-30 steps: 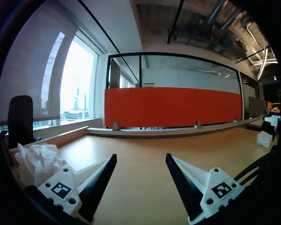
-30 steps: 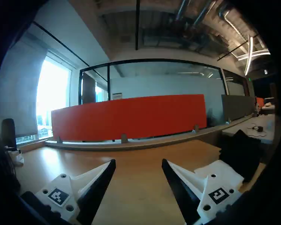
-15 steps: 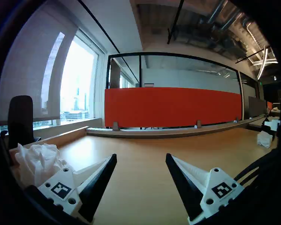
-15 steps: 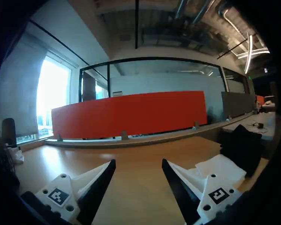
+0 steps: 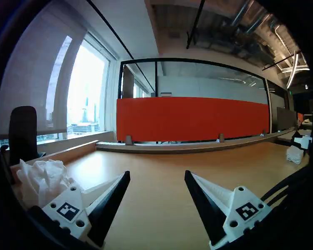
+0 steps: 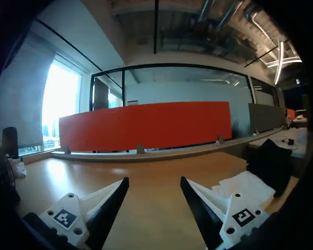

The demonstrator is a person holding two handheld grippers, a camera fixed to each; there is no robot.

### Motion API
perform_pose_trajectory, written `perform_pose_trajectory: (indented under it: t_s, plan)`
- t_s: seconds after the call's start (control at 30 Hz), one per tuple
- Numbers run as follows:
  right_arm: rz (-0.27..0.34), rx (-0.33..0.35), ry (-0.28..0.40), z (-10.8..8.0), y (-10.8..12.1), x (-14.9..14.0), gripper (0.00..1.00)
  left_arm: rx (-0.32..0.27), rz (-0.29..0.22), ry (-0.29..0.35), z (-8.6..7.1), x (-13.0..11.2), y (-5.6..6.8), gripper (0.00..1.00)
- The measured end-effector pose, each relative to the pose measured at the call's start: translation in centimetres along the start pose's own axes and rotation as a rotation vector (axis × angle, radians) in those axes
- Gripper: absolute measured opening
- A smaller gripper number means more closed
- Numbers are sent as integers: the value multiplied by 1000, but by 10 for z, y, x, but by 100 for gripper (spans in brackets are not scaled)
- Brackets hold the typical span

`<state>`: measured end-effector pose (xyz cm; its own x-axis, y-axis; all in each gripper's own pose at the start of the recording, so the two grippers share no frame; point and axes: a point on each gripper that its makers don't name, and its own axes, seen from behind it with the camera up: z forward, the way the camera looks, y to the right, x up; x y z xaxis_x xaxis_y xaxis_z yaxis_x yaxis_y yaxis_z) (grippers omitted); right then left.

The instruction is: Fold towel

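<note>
Both jaws stand wide and empty. The left gripper (image 5: 156, 172) and right gripper (image 6: 153, 178) hover low over the light wooden tabletop (image 5: 165, 162). The crumpled white cloth towel (image 5: 41, 180) lies just outside the left gripper's left finger, ungripped. A flat folded white cloth (image 6: 245, 186) lies beside the right gripper's right finger. Risk: closing on the heap blind would likely catch a bunched layer rather than an edge, and a right-hand sweep could disturb the folded cloth. Since the earlier frames the left gripper view is unchanged. The right gripper view has swung slightly, exposing more folded cloth.
</note>
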<state>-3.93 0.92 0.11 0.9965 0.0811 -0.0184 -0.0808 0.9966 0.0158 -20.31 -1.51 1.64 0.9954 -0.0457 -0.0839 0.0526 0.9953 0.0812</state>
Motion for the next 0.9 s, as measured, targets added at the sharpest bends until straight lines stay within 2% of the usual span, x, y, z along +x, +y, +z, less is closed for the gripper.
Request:
perform_pose_trajectory:
  t_s: [0.5, 0.9]
  plan:
    - [-74, 9, -5, -2, -14, -5, 95, 0, 0, 0, 0, 0, 0, 97]
    - [-75, 6, -7, -2, -15, -4, 96, 0, 0, 0, 0, 0, 0, 97]
